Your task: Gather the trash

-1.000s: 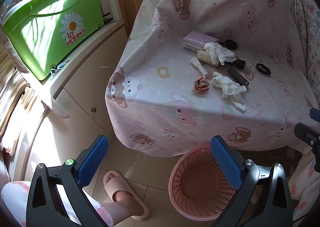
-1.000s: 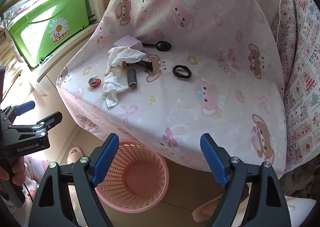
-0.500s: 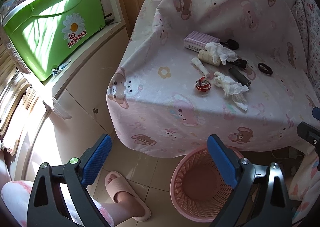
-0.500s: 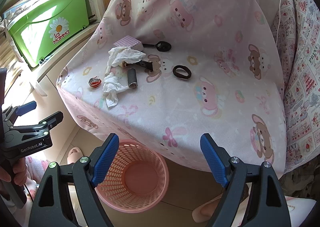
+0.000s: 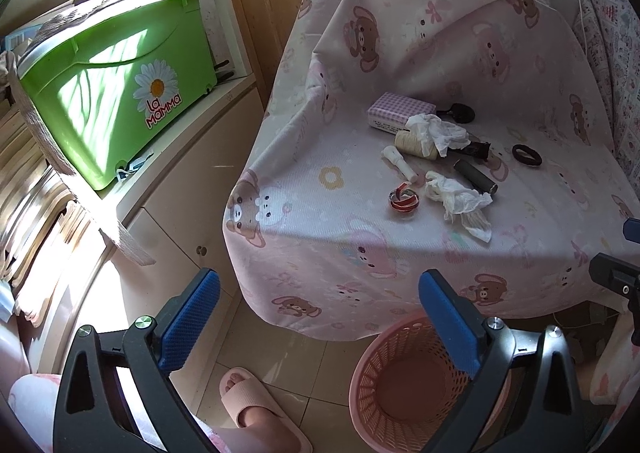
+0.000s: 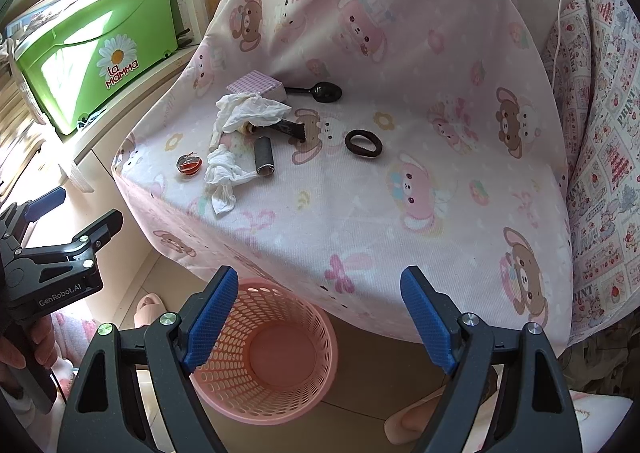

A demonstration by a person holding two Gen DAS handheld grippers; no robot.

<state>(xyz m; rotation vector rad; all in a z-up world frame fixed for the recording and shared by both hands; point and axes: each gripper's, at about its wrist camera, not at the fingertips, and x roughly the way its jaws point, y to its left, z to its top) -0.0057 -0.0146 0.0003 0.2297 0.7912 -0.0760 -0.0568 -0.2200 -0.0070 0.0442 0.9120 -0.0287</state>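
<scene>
Both blue-padded grippers, left [image 5: 318, 321] and right [image 6: 318, 313], hang spread and empty above pink mesh basket [image 6: 276, 353]; crumpled white tissue [image 6: 222, 175] near cloth-covered surface's [image 6: 400, 213] front-left edge looks light, soft—pinch its bunched middle.

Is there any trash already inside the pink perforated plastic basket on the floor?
No: the pink perforated plastic basket shows only its bare bottom, and both crumpled white tissues lie on the cloth-covered surface.
</scene>
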